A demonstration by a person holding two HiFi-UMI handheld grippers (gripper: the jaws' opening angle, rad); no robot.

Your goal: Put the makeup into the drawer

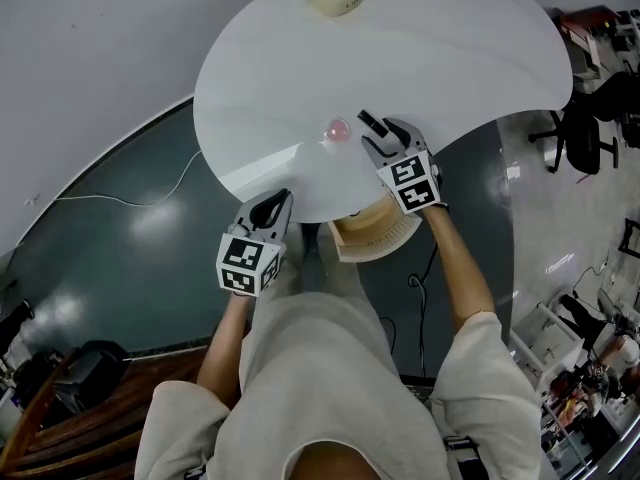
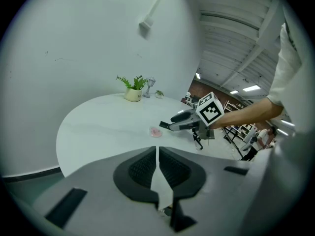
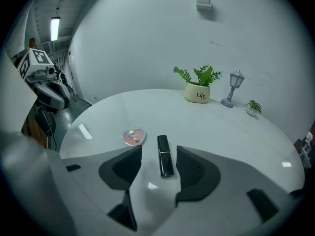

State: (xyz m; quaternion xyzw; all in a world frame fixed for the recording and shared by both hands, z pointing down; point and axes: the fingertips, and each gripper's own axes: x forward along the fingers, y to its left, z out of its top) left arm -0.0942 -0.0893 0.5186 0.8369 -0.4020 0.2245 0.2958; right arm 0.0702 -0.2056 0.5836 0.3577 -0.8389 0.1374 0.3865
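While the right claw [image 3: 158, 150] hangs over the white bench [image 3: 236, 132] with its jaws spread, the lipstick [image 3: 165, 156] lies flat on the bench right between them, and neither pad is touching it as far as I can see. Its long axis runs pretty much along the claw's own line, with one end back toward the claw's body and the other pointing out past the tips.

Just off the left jaw's tip sits a round pink compact [image 3: 134, 137], close to the lipstick but apart from it. Way ahead of the claw, along the bench's far edge, are a potted plant [image 3: 199, 94] and a little lamp ornament [image 3: 232, 91]. A wooden drawer [image 1: 385, 238] stands open under the bench rim, below the right claw. The left claw [image 2: 156, 154] is clenched on nothing, off to the left at the rim.

The lipstick is a glossy black tube with a thin pale band across it.
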